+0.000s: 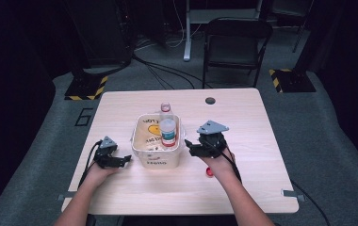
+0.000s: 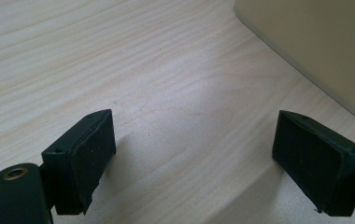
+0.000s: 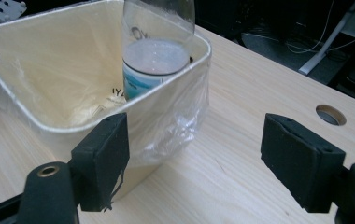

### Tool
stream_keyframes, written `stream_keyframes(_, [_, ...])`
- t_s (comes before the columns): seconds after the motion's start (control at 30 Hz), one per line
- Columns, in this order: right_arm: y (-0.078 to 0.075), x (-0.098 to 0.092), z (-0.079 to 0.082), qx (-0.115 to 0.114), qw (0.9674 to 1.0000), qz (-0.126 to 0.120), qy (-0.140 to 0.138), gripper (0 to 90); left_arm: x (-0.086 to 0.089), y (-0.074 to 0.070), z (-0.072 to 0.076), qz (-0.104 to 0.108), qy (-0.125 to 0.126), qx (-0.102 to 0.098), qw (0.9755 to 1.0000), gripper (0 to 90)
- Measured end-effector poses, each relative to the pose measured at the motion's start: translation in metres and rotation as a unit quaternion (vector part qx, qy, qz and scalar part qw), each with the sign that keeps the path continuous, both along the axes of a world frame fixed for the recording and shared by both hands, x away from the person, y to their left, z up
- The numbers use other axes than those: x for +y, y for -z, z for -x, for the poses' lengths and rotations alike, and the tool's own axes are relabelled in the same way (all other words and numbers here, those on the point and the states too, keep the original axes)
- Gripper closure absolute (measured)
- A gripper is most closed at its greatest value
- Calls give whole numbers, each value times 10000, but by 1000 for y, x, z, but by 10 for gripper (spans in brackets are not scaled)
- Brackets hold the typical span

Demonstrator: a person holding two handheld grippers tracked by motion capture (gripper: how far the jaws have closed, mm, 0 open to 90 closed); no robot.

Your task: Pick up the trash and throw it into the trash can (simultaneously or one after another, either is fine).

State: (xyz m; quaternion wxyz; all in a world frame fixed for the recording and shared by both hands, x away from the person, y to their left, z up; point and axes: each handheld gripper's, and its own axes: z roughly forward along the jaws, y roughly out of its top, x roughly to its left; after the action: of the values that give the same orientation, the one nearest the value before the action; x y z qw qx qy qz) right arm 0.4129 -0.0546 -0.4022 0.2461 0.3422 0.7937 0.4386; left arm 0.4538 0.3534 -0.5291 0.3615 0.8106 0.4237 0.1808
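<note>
Item: cream rectangular plastic bin point(image 1: 157, 157), lined with a clear film bag, printed lettering on its near wall; stands mid-desk between the two grippers.
Contents: one clear plastic bottle with a blue-and-white label point(image 1: 168, 132), cap off, leaning against the far right corner; in the right gripper view the bottle point(image 3: 157, 49) holds a pale cloudy residue. Pale scraps lie on the bin floor; what they are cannot be told.
Second bottle: a clear bottle with a reddish neck point(image 1: 166, 110) stands just beyond the bin's far rim; whether it is inside or behind cannot be told.
Loose item: small red round object point(image 1: 209, 172), probably a cap, on the desk near the right hand.
Left gripper point(image 1: 123, 160): jaws spread wide, holding nothing, resting low on the desk just left of the bin.
Right gripper point(image 1: 192, 148): jaws apart, holding nothing, just right of the bin's near right corner.
Surface: light wood-grain desk point(image 1: 243, 122), with a cable hole at its far edge.
Progress, as judged: labelled bottle already binned; the red object looks left to collect.
</note>
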Motion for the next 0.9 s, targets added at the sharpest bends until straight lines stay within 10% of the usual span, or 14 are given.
stream_keyframes(0.67, [42,-60,29,368,9973,-132,622,294,0,0,-2,35,-75,-9,10000,130])
stream_keyframes(0.9, [58,-65,38,584,9973,-135,419,386,0,0,-2,33,-75,-8,10000,131])
